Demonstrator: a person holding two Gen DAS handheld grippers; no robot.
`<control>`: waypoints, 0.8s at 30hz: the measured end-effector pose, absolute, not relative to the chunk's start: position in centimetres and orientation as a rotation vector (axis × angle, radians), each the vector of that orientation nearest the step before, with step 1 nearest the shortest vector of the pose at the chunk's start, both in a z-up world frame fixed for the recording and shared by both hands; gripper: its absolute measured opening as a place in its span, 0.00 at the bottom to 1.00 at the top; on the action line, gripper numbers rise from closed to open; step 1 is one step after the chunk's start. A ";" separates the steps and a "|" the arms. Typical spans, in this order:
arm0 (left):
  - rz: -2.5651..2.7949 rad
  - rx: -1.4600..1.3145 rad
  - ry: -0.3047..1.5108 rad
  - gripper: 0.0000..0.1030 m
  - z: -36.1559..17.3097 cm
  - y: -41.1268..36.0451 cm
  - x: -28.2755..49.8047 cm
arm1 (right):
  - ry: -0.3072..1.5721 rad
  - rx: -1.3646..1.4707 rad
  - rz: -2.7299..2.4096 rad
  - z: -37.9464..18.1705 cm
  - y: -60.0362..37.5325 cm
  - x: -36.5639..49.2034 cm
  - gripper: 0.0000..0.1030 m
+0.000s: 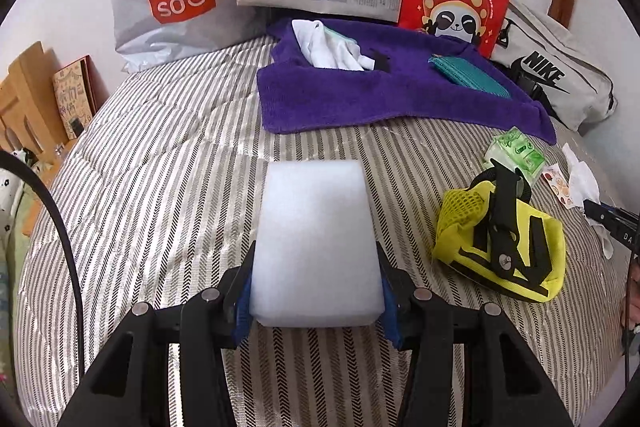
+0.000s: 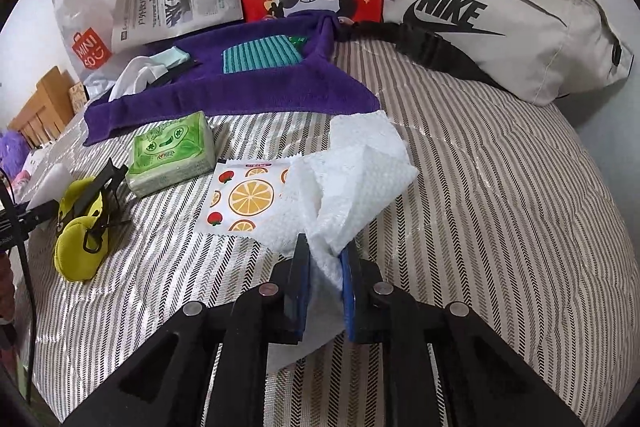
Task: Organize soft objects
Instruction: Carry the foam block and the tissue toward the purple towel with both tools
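Facing open striped quilt (image 1: 160, 167) before purple towel's (image 1: 380, 99) edge.

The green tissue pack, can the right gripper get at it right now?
Probably not yet: the right gripper is shut on the white paper towel. The green tissue pack lies uncovered nearby.

Three bags (image 2: 504, 23), one towel (image 2: 240, 91)
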State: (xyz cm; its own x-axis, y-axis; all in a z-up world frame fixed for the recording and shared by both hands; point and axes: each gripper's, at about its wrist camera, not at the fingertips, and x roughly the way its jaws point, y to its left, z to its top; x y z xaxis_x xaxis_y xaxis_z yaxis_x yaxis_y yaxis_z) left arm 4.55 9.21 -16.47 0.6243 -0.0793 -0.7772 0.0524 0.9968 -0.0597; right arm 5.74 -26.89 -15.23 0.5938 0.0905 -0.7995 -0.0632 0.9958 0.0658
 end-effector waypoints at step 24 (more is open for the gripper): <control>-0.092 0.029 0.911 0.57 -16.7 6.9 4.6 | 0.928 0.038 0.088 -15.4 -27.0 5.7 0.15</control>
State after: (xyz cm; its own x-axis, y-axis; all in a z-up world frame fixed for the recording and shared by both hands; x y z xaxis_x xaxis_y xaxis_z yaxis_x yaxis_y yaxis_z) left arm 4.56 6.88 -16.71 0.6091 -0.0676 -0.7902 0.0919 0.9957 -0.0144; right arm 5.70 -26.96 -15.35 0.5963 0.0923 -0.7974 -0.0597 0.9957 0.0706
